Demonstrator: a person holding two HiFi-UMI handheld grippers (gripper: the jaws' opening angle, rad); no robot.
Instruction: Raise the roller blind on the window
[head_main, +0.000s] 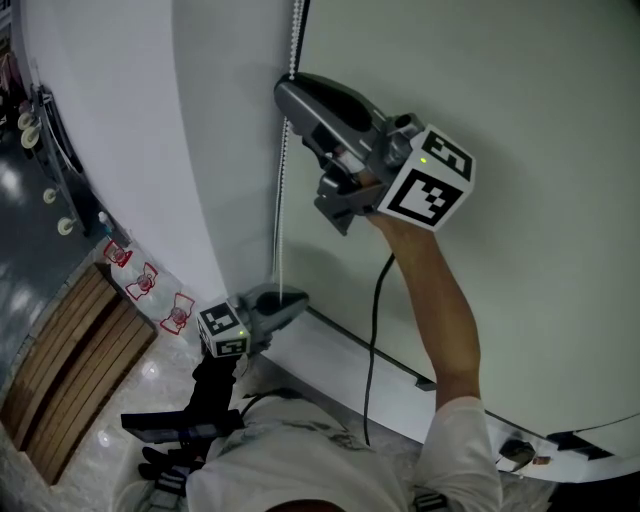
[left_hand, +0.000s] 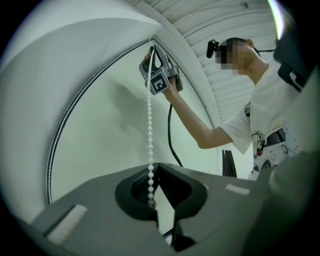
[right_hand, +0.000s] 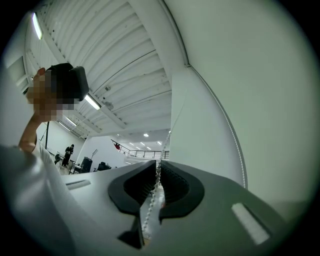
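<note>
One pale roller blind (head_main: 520, 90) was seen filling most of the head view, hanging flat over the window with its dark lower edge near a white ledge (head_main: 330, 365). Beside it, a smooth white wall (head_main: 130, 120) was shown curving away to the left. Overhead, a ribbed white ceiling (right_hand: 100, 45) with a strip light (right_hand: 92, 101) was caught in the right gripper view, and a large bright hall with a railed balcony (right_hand: 142, 154) was visible beyond. Far below, a glossy floor (head_main: 20, 215) and a slatted wooden panel (head_main: 60, 370) were seen.

The right gripper (head_main: 292, 92) was held high against the blind's left edge, its jaws drawn nearly together and pinching the bead chain (head_main: 281, 190), which ran between the pads. The left gripper (head_main: 290, 303) was held low, near the ledge, with its jaw tips closed on the same chain. The chain was stretched straight between the two grippers, just beside the seam where blind and wall met.
</note>
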